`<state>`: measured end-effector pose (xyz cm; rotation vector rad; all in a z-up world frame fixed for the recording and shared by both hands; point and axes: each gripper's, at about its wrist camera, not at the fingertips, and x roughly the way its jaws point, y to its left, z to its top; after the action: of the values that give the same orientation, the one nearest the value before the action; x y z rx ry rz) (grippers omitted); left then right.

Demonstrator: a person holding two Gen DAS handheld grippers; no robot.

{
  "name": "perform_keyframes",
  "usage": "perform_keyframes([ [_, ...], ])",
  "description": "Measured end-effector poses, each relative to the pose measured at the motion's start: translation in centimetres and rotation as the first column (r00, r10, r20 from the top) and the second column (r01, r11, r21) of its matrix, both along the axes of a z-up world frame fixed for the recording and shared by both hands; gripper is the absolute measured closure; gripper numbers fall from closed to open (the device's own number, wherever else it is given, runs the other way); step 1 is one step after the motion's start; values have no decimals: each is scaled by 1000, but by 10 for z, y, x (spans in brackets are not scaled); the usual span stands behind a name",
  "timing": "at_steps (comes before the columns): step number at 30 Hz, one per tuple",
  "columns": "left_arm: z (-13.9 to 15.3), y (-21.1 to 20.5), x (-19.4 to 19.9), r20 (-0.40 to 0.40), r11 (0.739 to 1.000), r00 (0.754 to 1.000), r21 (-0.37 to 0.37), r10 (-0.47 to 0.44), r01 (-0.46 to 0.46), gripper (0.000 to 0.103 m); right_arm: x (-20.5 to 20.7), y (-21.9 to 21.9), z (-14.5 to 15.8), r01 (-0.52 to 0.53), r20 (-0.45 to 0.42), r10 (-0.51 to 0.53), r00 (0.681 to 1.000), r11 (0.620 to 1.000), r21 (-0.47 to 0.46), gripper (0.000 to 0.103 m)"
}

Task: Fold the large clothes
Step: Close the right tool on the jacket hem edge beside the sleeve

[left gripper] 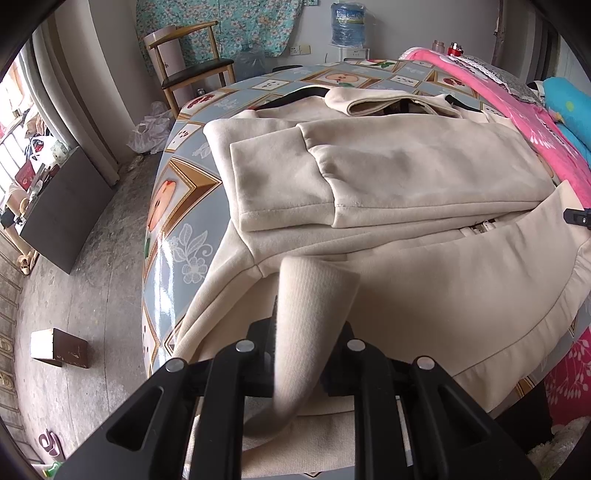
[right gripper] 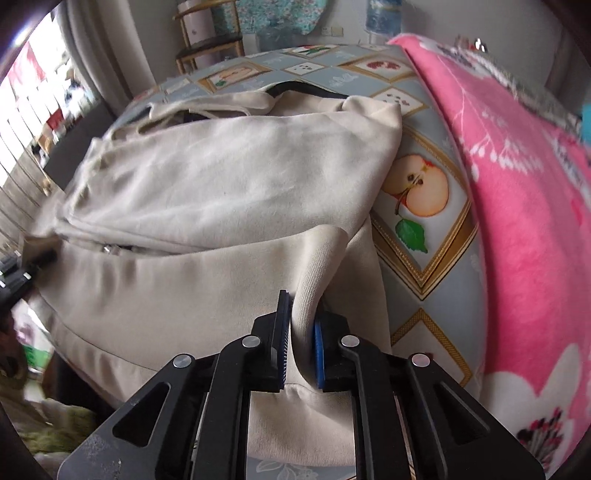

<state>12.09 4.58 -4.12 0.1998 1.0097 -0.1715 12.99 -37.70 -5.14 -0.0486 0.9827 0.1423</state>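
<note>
A large cream zip-up jacket (left gripper: 424,173) lies on the table with both sleeves folded across its front; it also shows in the right wrist view (right gripper: 221,184). My left gripper (left gripper: 306,339) is shut on the jacket's ribbed bottom hem at its left corner and holds it lifted. My right gripper (right gripper: 301,332) is shut on the hem at the right corner, a fold of cloth pinched between its blue pads (right gripper: 318,354). The other gripper's tip peeks in at each view's edge (left gripper: 578,216).
The table wears a glossy grey cloth with fruit pictures (right gripper: 421,192). A pink flowered blanket (right gripper: 517,206) lies along its right side. A wooden chair (left gripper: 192,62) and a water bottle (left gripper: 349,24) stand beyond. A small box (left gripper: 59,347) sits on the concrete floor at left.
</note>
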Motion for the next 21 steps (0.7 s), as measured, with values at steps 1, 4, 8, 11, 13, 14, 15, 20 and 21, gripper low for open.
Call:
perform_keyframes([
  [1, 0, 0, 0, -1, 1000, 1000, 1, 2, -2, 88, -1, 7, -1, -2, 10, 3, 1000, 999, -52, 92],
  [4, 0, -2, 0, -1, 1000, 1000, 14, 6, -6, 88, -3, 18, -5, -1, 31, 6, 1000, 989, -146, 92],
  [8, 0, -6, 1, -1, 999, 1000, 40, 7, -7, 88, -6, 17, -9, 11, 44, -4, 999, 986, -164, 92],
  [11, 1, -7, 1, -6, 999, 1000, 50, 12, -11, 88, -5, 14, -9, 20, 39, -15, 999, 989, -144, 91],
  [13, 1, -8, 2, -7, 998, 1000, 54, 14, -14, 88, -4, 15, -9, 22, 35, -18, 999, 990, -143, 91],
  [14, 1, -8, 2, -7, 998, 1000, 57, 15, -14, 88, -4, 16, -9, 24, 33, -19, 999, 989, -146, 90],
  [15, 1, -8, 2, -7, 998, 1000, 59, 15, -14, 88, -3, 16, -9, 25, 32, -20, 999, 989, -149, 90],
  [20, 1, -9, 1, -9, 998, 1000, 66, 12, -12, 88, -3, 18, -10, 40, 30, -36, 999, 989, -144, 87],
  [21, 1, -9, 2, -10, 998, 1000, 67, 13, -12, 88, -4, 18, -10, 42, 31, -38, 999, 989, -142, 87],
])
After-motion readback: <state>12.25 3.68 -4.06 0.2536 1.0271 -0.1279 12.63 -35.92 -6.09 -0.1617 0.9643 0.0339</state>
